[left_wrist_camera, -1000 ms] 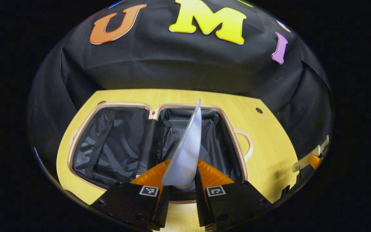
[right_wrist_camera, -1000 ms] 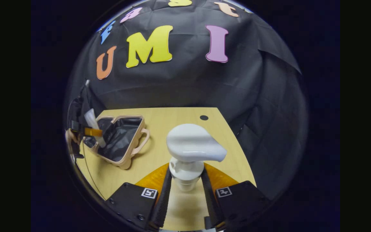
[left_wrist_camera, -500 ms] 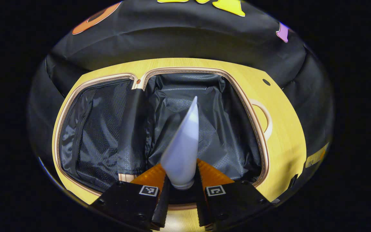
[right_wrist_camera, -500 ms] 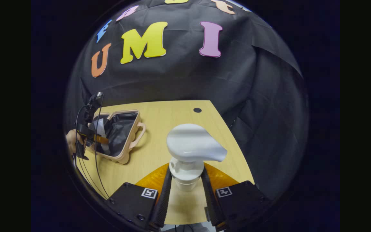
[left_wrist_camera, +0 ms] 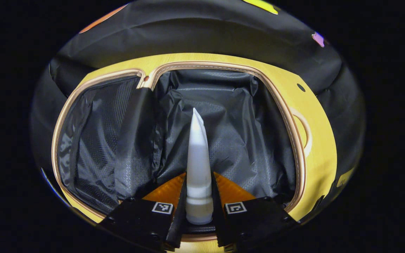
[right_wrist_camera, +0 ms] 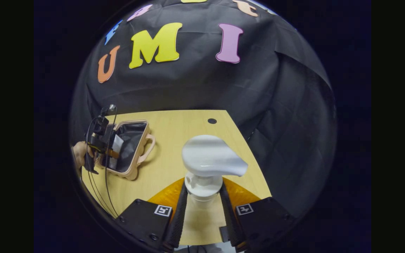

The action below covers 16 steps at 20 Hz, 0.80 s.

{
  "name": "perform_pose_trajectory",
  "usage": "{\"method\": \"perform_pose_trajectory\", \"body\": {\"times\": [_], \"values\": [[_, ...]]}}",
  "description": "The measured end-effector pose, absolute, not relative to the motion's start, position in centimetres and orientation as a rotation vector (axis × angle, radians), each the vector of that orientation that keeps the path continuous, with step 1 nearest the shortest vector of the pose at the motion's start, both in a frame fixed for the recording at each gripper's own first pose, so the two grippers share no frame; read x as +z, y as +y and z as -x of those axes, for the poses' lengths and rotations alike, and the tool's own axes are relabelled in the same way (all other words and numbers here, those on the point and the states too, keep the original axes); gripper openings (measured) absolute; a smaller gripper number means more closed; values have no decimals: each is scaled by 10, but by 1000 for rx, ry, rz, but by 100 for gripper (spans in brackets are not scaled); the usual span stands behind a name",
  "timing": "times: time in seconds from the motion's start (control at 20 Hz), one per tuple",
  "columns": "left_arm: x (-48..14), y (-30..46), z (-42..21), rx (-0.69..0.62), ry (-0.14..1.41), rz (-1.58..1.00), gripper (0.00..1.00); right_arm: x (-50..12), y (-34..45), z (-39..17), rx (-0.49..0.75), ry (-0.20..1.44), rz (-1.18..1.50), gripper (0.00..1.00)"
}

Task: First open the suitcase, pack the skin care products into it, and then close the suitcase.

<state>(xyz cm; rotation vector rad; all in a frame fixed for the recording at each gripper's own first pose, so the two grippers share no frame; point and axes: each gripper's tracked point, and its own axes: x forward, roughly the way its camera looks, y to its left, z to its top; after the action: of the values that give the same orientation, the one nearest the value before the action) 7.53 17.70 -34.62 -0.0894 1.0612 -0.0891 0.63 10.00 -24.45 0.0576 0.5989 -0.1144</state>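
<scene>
Over the open suitcase [left_wrist_camera: 223,116] the left gripper [left_wrist_camera: 199,200] pinches a tube [left_wrist_camera: 198,158]; right gripper [right_wrist_camera: 202,200] clamps a pump bottle [right_wrist_camera: 207,165].

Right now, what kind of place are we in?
Probably a staged recording booth, not a home: black cloth wall behind a bare wooden table, with just an open suitcase and skin care items.

Right gripper [right_wrist_camera: 202,207] clamps the neck of a white pump bottle [right_wrist_camera: 209,165], both fingers pressing on it, held over the table's [right_wrist_camera: 188,130] near edge. Open suitcase [right_wrist_camera: 132,147] with black lining lies at the table's left edge, handle facing the middle; the left gripper [right_wrist_camera: 113,153], in a hand [right_wrist_camera: 79,154], holds a white tube [right_wrist_camera: 115,147] over its inside. Small dark hole [right_wrist_camera: 212,121] near the far right corner.
</scene>
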Motion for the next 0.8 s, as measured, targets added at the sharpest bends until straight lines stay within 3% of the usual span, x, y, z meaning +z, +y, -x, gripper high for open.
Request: {"method": "perform_pose_trajectory", "body": {"times": [0.05,0.15,0.2,0.25,0.3,0.35,0.4,0.45,0.5,0.55,0.7,0.8], "values": [[-347,178,-75,-85,1061,101,40,-243,104,-7,-112,603,-53,49],[-347,177,-74,-91,1058,124,40,-236,117,-11,-92,610,-50,49],[-344,174,-73,-106,1056,138,49,-231,126,-13,-71,607,-51,49],[-339,173,-74,-115,1036,134,44,-225,137,-18,-49,600,-52,49],[-332,173,-75,-125,1013,131,65,-219,149,-24,-26,593,-50,49],[-324,175,-74,-126,987,126,71,-214,163,-33,1,587,-45,49],[-315,177,-73,-123,959,122,89,-206,181,-43,35,577,-42,49],[-305,179,-69,-122,932,127,92,-199,198,-53,68,568,-45,49],[-295,179,-64,-127,903,139,83,-192,216,-63,102,561,-53,49],[-284,182,-57,-127,869,145,83,-187,235,-73,137,554,-60,49],[-259,201,-32,-102,783,136,99,-184,289,-105,221,537,-16,49],[-248,216,-11,-79,733,132,99,-191,325,-117,273,548,17,49]]}}
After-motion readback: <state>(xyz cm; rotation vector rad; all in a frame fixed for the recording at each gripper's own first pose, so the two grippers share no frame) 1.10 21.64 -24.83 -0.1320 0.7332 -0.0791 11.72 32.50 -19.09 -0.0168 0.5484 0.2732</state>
